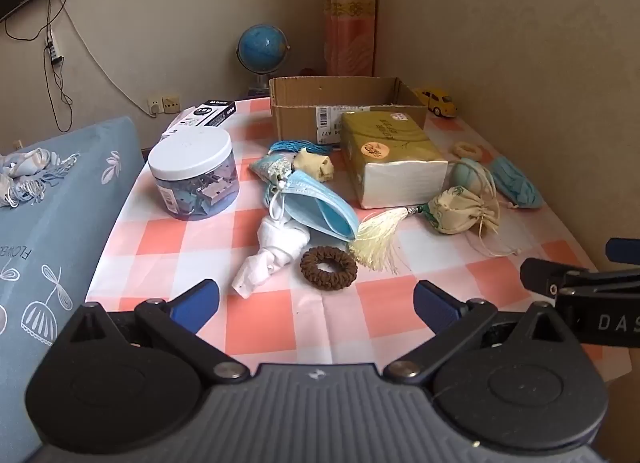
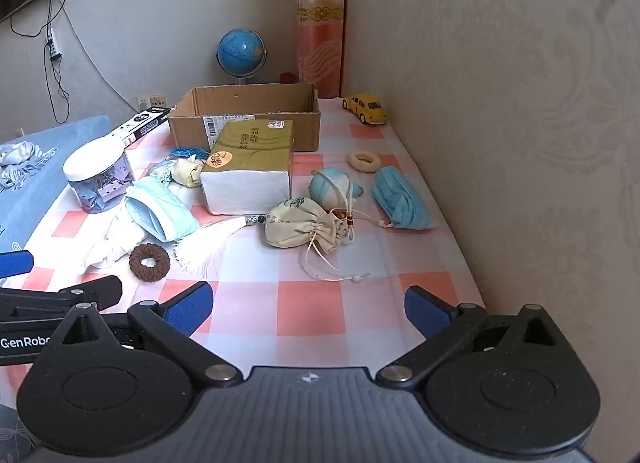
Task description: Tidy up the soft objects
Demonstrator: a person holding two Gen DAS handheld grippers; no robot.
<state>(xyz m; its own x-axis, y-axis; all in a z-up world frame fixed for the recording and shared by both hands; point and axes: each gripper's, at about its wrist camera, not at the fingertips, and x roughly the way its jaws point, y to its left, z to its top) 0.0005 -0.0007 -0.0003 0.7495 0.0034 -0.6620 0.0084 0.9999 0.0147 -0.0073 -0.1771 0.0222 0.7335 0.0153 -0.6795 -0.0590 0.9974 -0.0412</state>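
Both tools, left tool (image 1: 316,303) and right tool (image 2: 308,305), are hovering wide open and empty over the checkered desk (image 1: 280,327). The brown knitted hair ring (image 1: 329,267) is lying just ahead of the left one, beside the crumpled white cloth (image 1: 276,255). It's looking light and squashy, so pinching across one side of the loop should be working best.

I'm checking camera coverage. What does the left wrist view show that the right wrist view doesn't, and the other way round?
Only the left view shows the open left gripper head-on, with the right gripper's side at its right edge. Only the right view shows the open right gripper head-on, with the left gripper's side at its left edge. Both show the cardboard box, tissue pack and brown scrunchie.
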